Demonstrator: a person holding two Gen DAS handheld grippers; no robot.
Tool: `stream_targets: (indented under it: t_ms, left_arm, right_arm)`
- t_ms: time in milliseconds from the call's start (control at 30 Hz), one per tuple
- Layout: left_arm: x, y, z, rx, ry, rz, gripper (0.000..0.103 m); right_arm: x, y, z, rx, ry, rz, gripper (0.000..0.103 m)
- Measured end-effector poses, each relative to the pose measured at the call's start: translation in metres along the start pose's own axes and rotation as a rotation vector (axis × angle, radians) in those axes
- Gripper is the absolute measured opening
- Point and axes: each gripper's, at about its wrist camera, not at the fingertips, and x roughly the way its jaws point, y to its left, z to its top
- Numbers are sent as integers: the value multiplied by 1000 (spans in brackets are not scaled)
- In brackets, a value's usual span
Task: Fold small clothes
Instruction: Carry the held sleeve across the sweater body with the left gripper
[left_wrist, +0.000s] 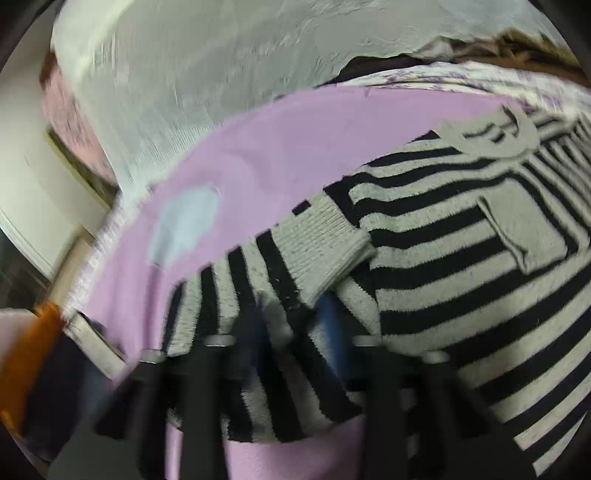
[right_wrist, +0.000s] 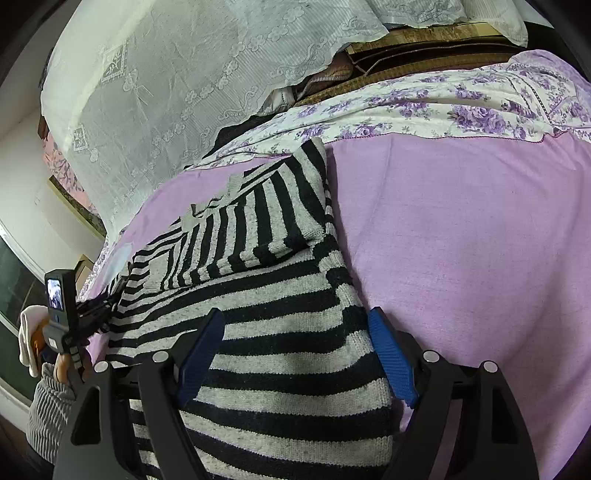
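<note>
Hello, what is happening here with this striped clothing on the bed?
A person is folding a small striped sweater on a lilac bedsheet, with a hand-held gripper in each hand. The left hand-held gripper is at a sleeve near its grey cuff; blur hides whether it grips. The right hand-held gripper is open over the sweater's body. One sleeve already lies folded across the chest.

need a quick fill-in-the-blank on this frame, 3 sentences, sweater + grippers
1. The sweater has black and ____ stripes.
2. The sweater lies on a plain ____ sheet.
3. The right gripper has its blue fingers spread ____ over the sweater's edge.

Missing words: grey; purple; open
</note>
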Motion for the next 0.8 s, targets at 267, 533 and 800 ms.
stream_targets:
  t_ms: [267,533,800]
  left_arm:
    - [-34,25,7,-123,-81,-52,7]
    - [-78,7,44,-168,-154,-131,7]
    - [-124,-46,79,-138,-256,-208,7]
  right_arm:
    - [0,-1,0,6,-1,6,80]
    - [-4,-4,3,26,-9,21,80]
    - [-11,-11,9,70,-22,56,80]
